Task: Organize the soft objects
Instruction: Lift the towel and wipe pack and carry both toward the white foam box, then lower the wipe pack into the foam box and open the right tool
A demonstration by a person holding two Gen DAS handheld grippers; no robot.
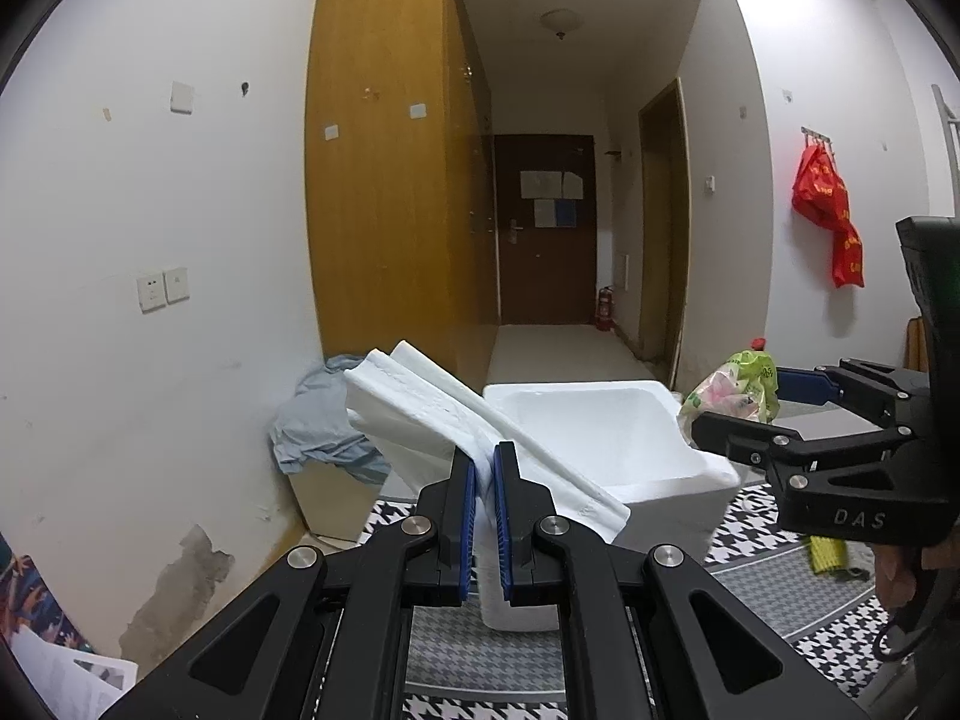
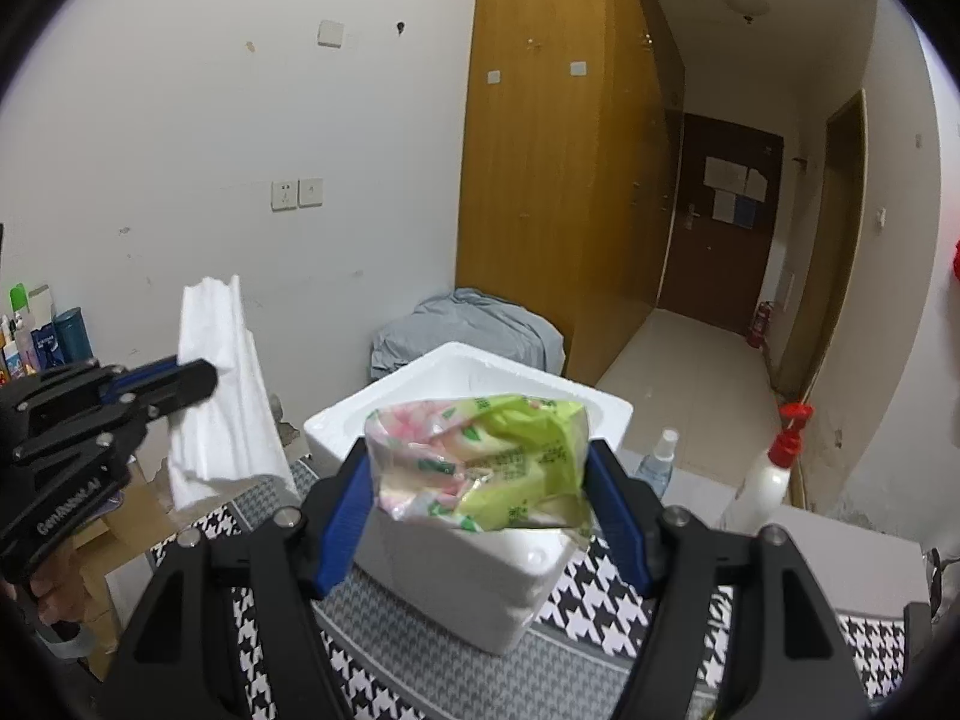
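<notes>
Left gripper (image 1: 485, 516): jaws pressed nearly together, pinching the lid by one edge; seen from the right wrist view at far left, a hand (image 2: 51, 597) below it on the handle.
Lid (image 1: 480, 429): white foam slab, held tilted, raised above the table to the left of the box; not touching the box rim as seen from the right wrist view.
Right gripper (image 2: 480, 480): jaws spread wide, blue pads (image 2: 342, 516) pressing both sides of the pack.
Pack (image 2: 480, 462): soft plastic-wrapped bundle, green and pink print, crumpled; held in the air in front of the box, at about rim level.
Box (image 2: 474, 576): white foam, open-topped; stands on the table; inside looks empty where visible.
Table (image 2: 600, 606): covered with black-and-white houndstooth cloth.
Spray bottles: a small clear one (image 2: 657, 462) and a white one with a red head (image 2: 774, 468), right of the box, near the far table edge.
Grey cloth (image 2: 468, 330): heaped on a low stand behind the box, against the wardrobe.
Wardrobe (image 2: 540, 150): tall, yellow-brown wood, by the white wall.
Corridor: dark brown door (image 1: 543, 228) at the far end, papers stuck on it; fire extinguisher (image 1: 605, 309) on the floor beside it.
Red bag (image 1: 831, 204): hangs from a wall hook, right side.
Toiletries (image 2: 42, 336): several bottles at the far left edge, details too small to tell.
</notes>
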